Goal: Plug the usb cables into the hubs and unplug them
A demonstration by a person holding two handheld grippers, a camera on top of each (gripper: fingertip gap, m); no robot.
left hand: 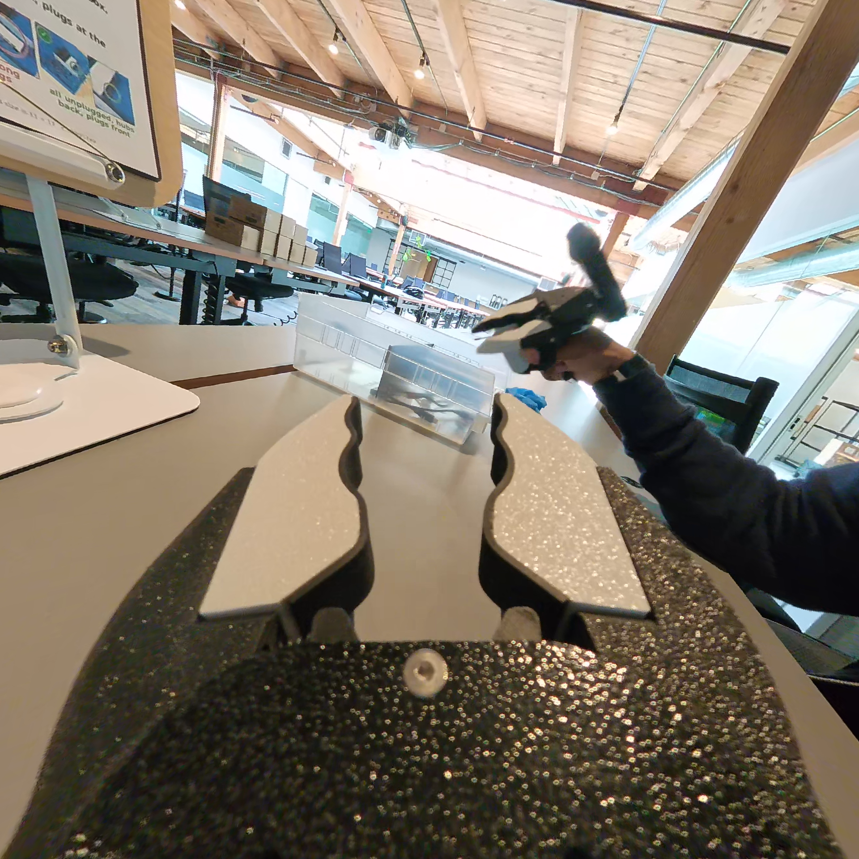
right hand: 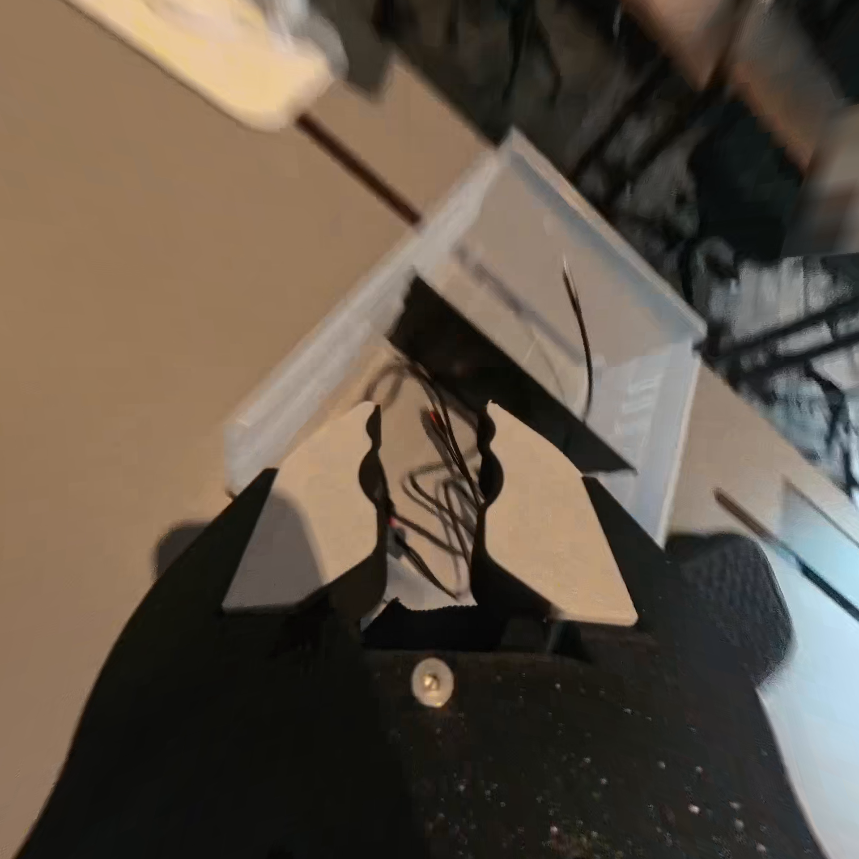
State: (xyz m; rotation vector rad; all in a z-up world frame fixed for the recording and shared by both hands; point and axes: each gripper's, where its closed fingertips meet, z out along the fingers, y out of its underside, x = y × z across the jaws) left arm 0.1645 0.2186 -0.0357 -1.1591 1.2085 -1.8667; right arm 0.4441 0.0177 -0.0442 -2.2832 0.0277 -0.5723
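1. Sign stand [left hand: 69, 399]: white base and post at the left of the grey table [left hand: 116, 534], carrying an illustrated instruction board. Not part of the work.

2. Left gripper [left hand: 425, 409]: low over the table, fingers spread wide, nothing between them. It points toward the clear plastic box [left hand: 418, 386], which lies ahead and apart from the fingertips.

3. Clear plastic box, as seen in the right wrist view [right hand: 650, 325]: open-topped, sitting on the table. A dark flat block [right hand: 465, 353], probably a hub, lies inside against 1 wall, with a loose tangle of thin black cables [right hand: 441, 497] beside it. Motion blur hides whether any plug is seated in a port.

4. Right gripper [left hand: 492, 332], held by a hand [left hand: 585, 358] in a dark sleeve: raised above the box and tilted down toward it. In its own view [right hand: 432, 409] the fingers stand parted, empty, hovering over the cables without touching them.

5. Blue item [left hand: 525, 397]: crumpled, just behind the box on the table; kind unclear.

Step in hand, as judged: approach to the box; no cable or hub gripped yet, so the task looks near its start.

Next move, as judged: lower the right gripper into the box and close on 1 plug body, not the thin wire, while the left gripper moves in to steady the hub. The tangle may drag neighbouring cables along.
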